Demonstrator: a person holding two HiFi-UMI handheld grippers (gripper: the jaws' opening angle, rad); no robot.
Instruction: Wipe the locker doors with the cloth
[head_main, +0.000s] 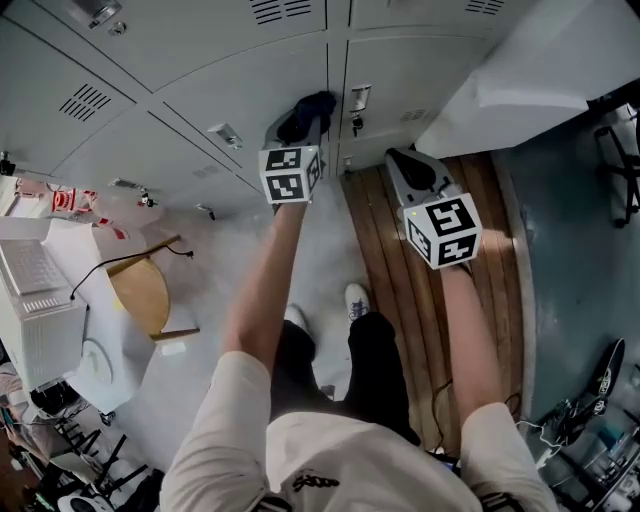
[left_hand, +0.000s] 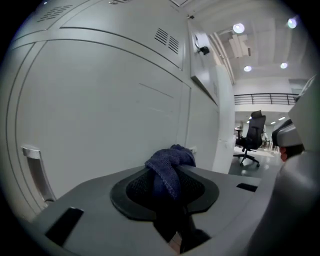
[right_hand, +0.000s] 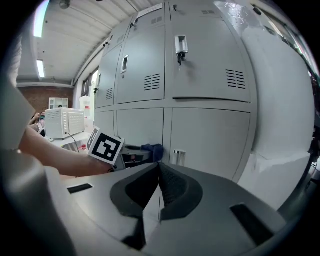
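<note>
A dark blue cloth (head_main: 309, 106) is bunched at the tip of my left gripper (head_main: 300, 132), close against a grey locker door (head_main: 250, 100); contact cannot be made out. In the left gripper view the cloth (left_hand: 172, 161) sits pinched between the jaws of the left gripper (left_hand: 167, 176), with the grey locker door (left_hand: 100, 110) just beyond it. My right gripper (head_main: 400, 160) hangs to the right, a little off the lockers. In the right gripper view the right gripper (right_hand: 159, 169) has its jaws together on nothing. The same view shows the cloth (right_hand: 153, 150) at left.
A locker latch with a key (head_main: 358, 102) is just right of the cloth. A handle (left_hand: 33, 162) juts from the door at left. A round wooden stool (head_main: 145, 295) and a white desk (head_main: 40, 300) stand to the left. A white panel (head_main: 520, 80) leans at upper right.
</note>
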